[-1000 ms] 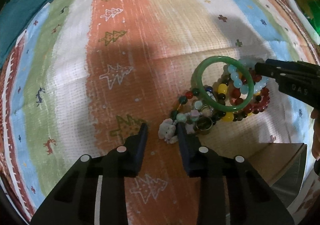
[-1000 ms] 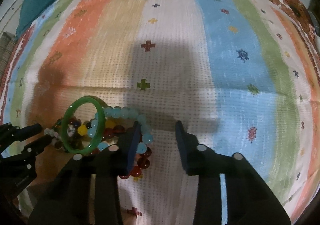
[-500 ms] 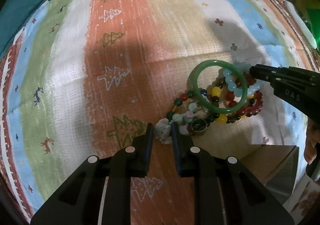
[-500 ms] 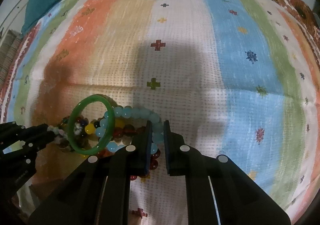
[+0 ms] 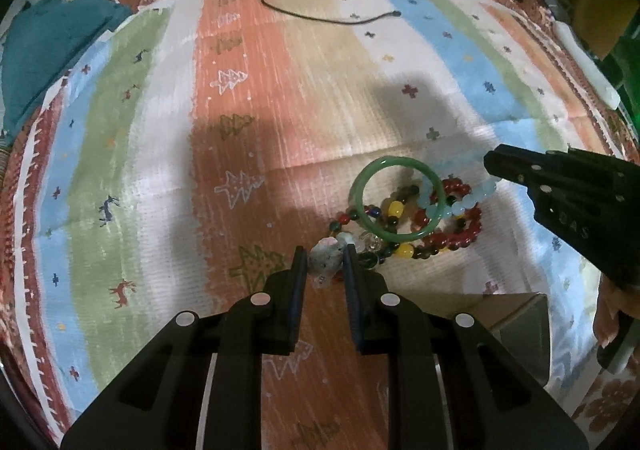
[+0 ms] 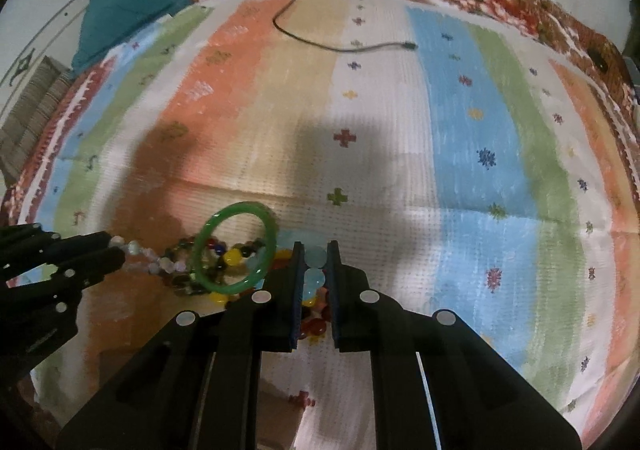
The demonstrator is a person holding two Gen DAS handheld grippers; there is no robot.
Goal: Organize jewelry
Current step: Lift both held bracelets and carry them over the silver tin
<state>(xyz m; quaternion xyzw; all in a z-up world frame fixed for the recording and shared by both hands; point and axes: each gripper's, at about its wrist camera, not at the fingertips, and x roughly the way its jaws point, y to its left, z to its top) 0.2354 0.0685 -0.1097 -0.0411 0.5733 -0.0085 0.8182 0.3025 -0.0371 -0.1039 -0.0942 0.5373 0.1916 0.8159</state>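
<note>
Marking: "DAS" legible on right tool (image 5: 496, 166), right of frame.
Left tool (image 5: 325, 262): clamped on pale stone bead (image 5: 326, 255).
Right tool: clamped on aqua bead bracelet (image 6: 314, 268).

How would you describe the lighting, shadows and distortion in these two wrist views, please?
Left wrist view: dim warm light, a broad dark shadow across the striped blanket, fisheye bending its stripes, black vignette corners. Right wrist view: similar shadow mid-blanket, the green bangle slightly soft, edges curved and darkened.
</note>
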